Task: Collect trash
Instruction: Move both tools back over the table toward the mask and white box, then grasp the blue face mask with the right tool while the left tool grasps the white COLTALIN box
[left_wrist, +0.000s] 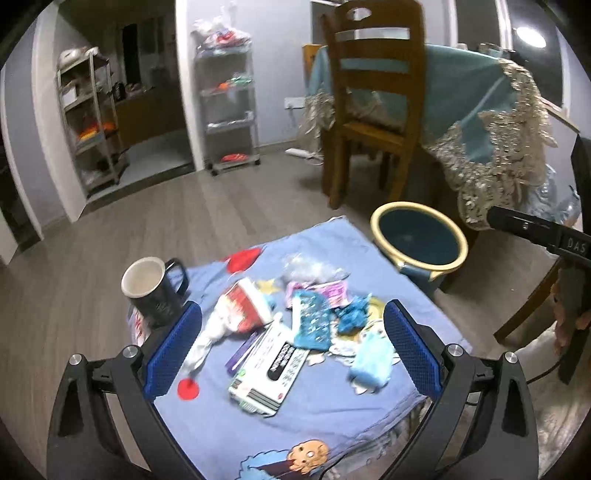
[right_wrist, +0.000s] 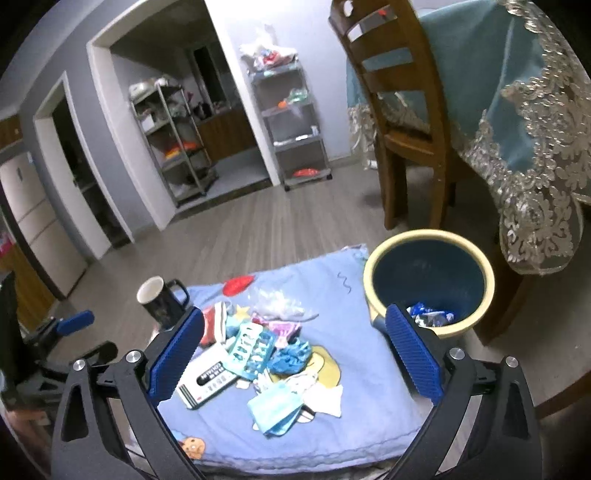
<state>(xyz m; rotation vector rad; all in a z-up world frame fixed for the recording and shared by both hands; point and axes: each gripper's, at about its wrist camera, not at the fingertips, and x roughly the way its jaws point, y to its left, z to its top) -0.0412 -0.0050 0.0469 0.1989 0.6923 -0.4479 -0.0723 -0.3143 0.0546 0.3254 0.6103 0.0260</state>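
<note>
Both our left gripper (left_wrist: 291, 341) and right gripper (right_wrist: 293, 345) hover spread apart and empty over the tabletop litter; the crumpled light-blue face mask (right_wrist: 275, 408) looks soft and light, best pinched mid-fold.

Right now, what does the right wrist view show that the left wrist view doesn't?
Only the right wrist view: the wrappers lying inside the bin, a pale fridge at far left, and the left gripper with one blue pad visible.

Only the left wrist view: a round ceiling light and part of the right gripper's black body.

Both: the bin, the black mug, the trash pile on the blue cloth, the wooden chair, and each camera's own jaws open, holding nothing.
</note>
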